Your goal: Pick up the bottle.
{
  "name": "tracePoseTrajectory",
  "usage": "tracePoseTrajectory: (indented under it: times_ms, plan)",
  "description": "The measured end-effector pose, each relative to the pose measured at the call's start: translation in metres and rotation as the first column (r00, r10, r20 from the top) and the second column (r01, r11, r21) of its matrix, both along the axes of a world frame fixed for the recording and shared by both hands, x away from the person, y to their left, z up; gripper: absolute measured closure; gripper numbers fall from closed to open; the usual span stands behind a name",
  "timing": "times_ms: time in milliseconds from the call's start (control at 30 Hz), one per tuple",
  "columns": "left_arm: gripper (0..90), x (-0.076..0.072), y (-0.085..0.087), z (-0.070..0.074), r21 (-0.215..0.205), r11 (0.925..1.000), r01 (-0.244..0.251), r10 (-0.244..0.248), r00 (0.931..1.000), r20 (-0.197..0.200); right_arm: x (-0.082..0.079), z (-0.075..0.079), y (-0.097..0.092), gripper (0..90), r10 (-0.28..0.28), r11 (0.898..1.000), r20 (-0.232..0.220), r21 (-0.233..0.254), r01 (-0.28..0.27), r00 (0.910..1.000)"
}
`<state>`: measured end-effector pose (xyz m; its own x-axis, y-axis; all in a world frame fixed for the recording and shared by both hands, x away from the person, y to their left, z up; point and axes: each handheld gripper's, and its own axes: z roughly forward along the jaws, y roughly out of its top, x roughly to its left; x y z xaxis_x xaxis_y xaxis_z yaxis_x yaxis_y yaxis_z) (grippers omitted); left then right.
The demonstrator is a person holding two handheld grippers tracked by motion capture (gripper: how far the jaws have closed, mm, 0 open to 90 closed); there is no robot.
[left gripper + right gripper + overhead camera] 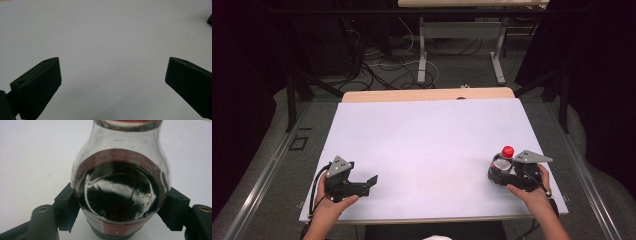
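From above, the right gripper [504,172] sits at the table's [427,150] near right corner with a red-capped bottle [503,162] standing between its jaws, while the left gripper [362,185] rests at the near left, jaws apart. The left gripper view has both jaws spread wide over bare white surface. In the right gripper view, the pads [65,206] pinch the bottle's dark-filled body from both sides, below its clear shoulder.

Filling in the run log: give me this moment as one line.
right tool: shut on bottle | bottle: upright, red cap, dark liquid | left tool: open, nothing between jaws | table: white
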<state>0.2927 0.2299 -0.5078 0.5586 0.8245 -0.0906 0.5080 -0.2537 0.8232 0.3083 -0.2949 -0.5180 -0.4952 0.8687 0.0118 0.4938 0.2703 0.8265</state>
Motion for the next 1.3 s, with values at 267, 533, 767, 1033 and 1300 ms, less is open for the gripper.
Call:
tracePoseTrajectory:
  times_ms: [267,533,767,1033,1300]
  plan:
    - [0.6,0.001,-0.001,-0.002,-0.003,1.0,0.005,-0.005,0.9999,-0.009,-0.001,0.002,0.0,28.4,-0.003,1.0,-0.006,0.001,0.003,1.0]
    - [0.7,0.001,-0.001,-0.002,-0.006,1.0,0.004,-0.004,0.9999,-0.011,0.003,0.006,0.001,28.9,0.005,1.0,-0.02,-0.004,-0.005,0.9998]
    - [0.8,0.001,-0.002,-0.003,-0.004,1.0,0.008,-0.008,0.9999,-0.013,0.003,0.011,0.012,29.2,0.038,0.999,-0.005,-0.022,-0.038,0.9993]
    - [1.7,0.002,-0.001,-0.002,-0.017,0.9998,0.005,-0.005,0.9999,-0.016,0.011,0.024,0.033,29.2,0.079,0.997,0.017,-0.029,-0.078,0.9968]
    - [3.2,0.004,-0.004,0.002,-0.049,0.9987,-0.014,0.012,0.9994,-0.032,0.021,0.036,0.065,29.2,0.144,0.989,0.036,-0.037,-0.143,0.9889]
